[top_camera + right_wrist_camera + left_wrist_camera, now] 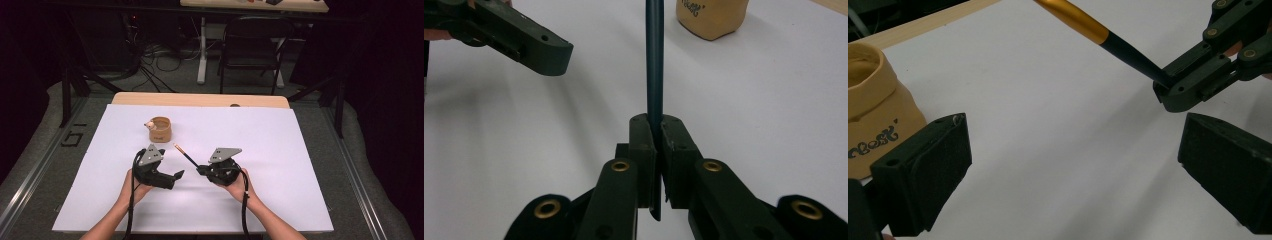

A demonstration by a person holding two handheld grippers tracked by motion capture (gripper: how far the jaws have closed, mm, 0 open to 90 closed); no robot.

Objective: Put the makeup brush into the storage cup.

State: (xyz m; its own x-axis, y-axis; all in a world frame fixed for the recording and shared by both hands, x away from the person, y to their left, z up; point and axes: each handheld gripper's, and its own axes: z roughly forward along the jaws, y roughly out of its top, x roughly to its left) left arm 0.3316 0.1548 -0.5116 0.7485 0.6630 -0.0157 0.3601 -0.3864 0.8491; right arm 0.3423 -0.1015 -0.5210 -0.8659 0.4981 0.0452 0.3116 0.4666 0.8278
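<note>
Black with a gold band, the pen (184, 154) is pinched near its dark end by the right claw (200, 170), jaws pressed together on it, and it sticks out ahead of that claw and off the white table (280, 150), slanting toward the tan cup (161, 129). My guess is the step is getting it into that cup. I'd keep the grip firm, tip the pen more upright and line the gold end over the rim before lowering, since a soft-looking cup like that could tip if nudged.

The left claw (176, 176) sits just beside the right one, jaws spread with nothing between them; it could steady the cup.

The cup stands upright, well ahead of both claws. Something small and pale shows at its rim, but I can't tell what.
</note>
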